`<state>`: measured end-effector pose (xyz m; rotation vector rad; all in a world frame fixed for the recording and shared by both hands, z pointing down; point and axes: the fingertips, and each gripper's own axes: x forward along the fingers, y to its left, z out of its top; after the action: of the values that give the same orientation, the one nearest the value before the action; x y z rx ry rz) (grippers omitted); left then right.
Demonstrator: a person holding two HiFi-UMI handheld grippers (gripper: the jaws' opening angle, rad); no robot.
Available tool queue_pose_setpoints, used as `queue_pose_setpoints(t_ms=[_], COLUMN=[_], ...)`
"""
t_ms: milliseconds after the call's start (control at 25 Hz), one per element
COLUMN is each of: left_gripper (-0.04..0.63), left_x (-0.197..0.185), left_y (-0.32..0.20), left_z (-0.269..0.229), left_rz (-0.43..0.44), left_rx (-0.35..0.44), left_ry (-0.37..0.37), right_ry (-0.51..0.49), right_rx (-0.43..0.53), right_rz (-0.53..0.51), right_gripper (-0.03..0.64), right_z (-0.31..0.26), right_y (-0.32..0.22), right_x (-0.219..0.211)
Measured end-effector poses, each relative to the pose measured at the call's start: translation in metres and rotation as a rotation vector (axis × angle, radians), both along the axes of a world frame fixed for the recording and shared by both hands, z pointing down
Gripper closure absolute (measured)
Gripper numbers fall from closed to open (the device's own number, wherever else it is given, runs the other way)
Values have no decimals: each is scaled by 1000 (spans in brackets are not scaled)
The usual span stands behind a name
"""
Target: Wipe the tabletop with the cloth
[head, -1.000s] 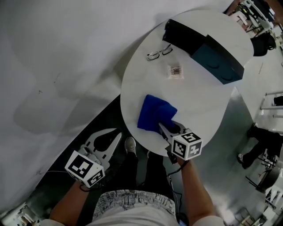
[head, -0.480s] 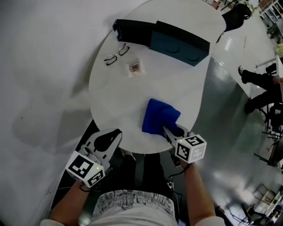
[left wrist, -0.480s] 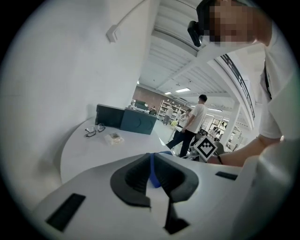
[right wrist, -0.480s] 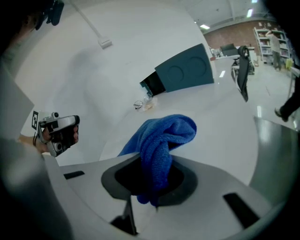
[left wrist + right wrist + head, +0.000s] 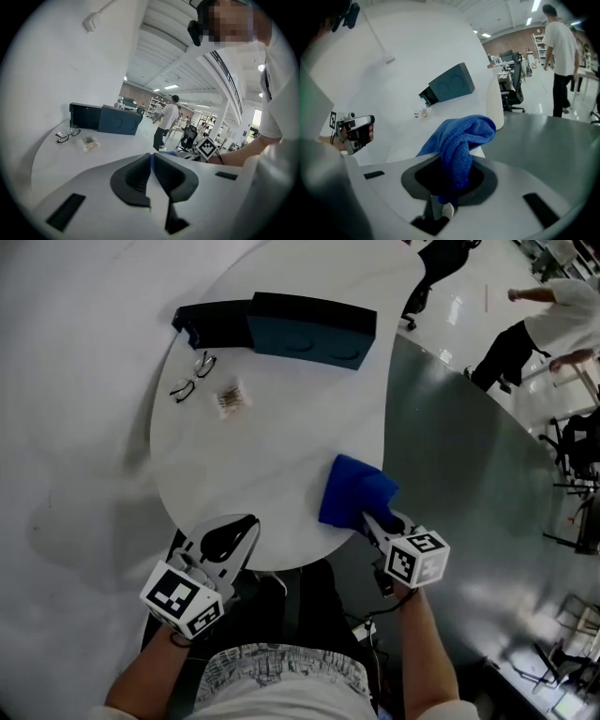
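Seen from the person's head, looking steeply down: a round white tabletop (image 5: 281, 437) with a hand-held gripper at each side of its near edge.

The right gripper (image 5: 368, 518) pinches the near end of a rumpled blue terry cloth (image 5: 354, 491). In the right gripper view the cloth is bunched into a thick twist between the two jaws, which press on it from both sides. The rest of the cloth spreads forward from the jaws and lies on the tabletop, right at the table's rim on that side. Beyond the rim, to the right of this gripper, is a glossy grey floor (image 5: 469, 446).

The left gripper (image 5: 247, 523) is well to the left of the cloth and apart from it, its tips over the near rim of the table. Its jaws are pressed together with nothing between them, as the left gripper view shows. Whether the tips touch the surface cannot be told.

Far ahead of both grippers, across the table, lies a long box, black at one end and dark teal at the other (image 5: 281, 320). Nearer than the box, ahead of the left gripper, are a pair of thin-framed eyeglasses (image 5: 192, 377) and, just beside them, a small clear packet (image 5: 230, 399).

Off the table, far ahead and to the right of the right gripper, people in white tops (image 5: 553, 320) stand on the floor.
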<state>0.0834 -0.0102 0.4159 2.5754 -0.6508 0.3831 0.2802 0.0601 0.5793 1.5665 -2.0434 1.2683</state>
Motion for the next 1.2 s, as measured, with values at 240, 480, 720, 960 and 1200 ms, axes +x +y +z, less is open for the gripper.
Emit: queue_pose_setpoints(t_ms=[240,480,720,960,1200], left_gripper=[555,555,555,555,555], left_x=[7,2,-46,-90,-126], left_y=[-1,-4,-18,-21,-31], left_z=[-5,-25,-43,-67,-87], left_rz=[9,-29,-122,-207,-274], left_rx=[11,40,87,124,179], left_ry=[5,-1,13,28,56], right_ry=[4,-6,9,3,-21], right_rx=[10,69,161,252,323], right_rz=[18,-19,-105,-181,-239], right_gripper=[534,534,534,534,534], right_z=[-7,-42,-95,-146,-177], right_y=[1,-18,-64,-91,-108], right_x=[10,6,-39,-83,-125])
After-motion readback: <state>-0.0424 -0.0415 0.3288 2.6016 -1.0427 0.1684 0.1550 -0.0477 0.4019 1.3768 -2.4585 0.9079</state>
